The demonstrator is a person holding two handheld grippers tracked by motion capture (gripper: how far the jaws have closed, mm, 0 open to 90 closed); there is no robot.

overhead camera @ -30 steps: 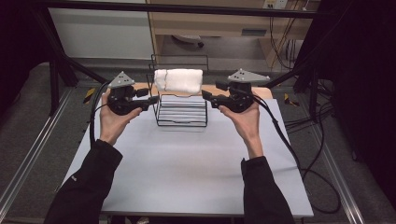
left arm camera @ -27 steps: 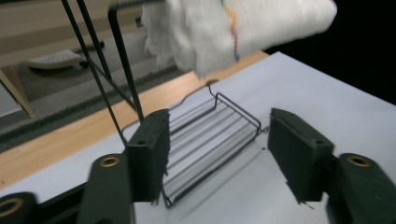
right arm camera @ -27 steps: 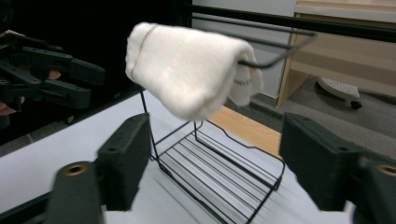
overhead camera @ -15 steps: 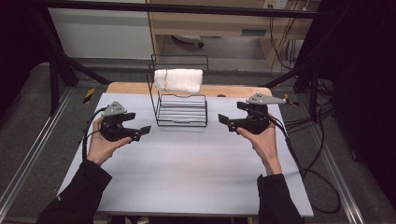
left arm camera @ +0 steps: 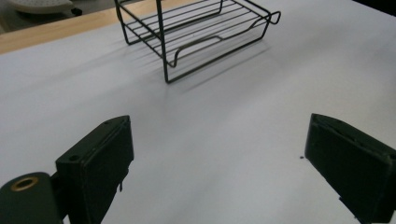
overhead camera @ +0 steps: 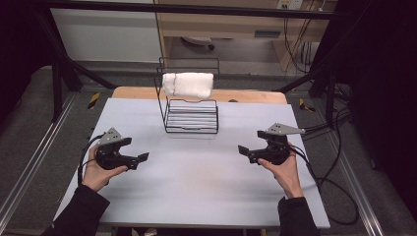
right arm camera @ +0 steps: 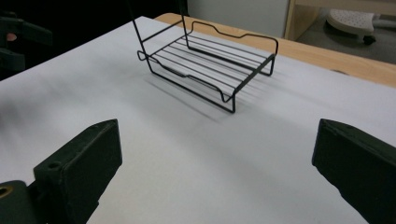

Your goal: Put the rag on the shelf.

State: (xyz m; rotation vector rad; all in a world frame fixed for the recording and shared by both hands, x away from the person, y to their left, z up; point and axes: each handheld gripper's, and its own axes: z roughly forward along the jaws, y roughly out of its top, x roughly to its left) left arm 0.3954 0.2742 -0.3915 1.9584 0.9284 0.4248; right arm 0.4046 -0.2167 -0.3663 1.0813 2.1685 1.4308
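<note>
A black wire rack (overhead camera: 192, 115) stands at the back middle of the white table (overhead camera: 196, 191), with a folded white towel (overhead camera: 188, 83) on its upper shelf. My left gripper (overhead camera: 136, 150) rests low over the table at the front left, well clear of the rack. My right gripper (overhead camera: 250, 146) mirrors it at the front right. Both point inward. The left gripper (left arm camera: 219, 135) faces the rack's lower shelf (left arm camera: 164, 51) with its jaws wide apart. The right gripper (right arm camera: 217, 133) likewise faces the lower shelf (right arm camera: 205, 58). Both pairs of jaws have just been opening, with nothing between them.
A wooden strip (overhead camera: 246, 96) runs along the table's far edge behind the rack. Cables (overhead camera: 334, 191) trail off the right side of the table. The left hand's gripper (right arm camera: 16, 35) shows far off in the right gripper view. Dark frame posts flank the table.
Both hands have come away from the rack's sides, moving down, outward and toward the table's near side. Both pairs of jaws have spread wider. The towel stays on the rack.
</note>
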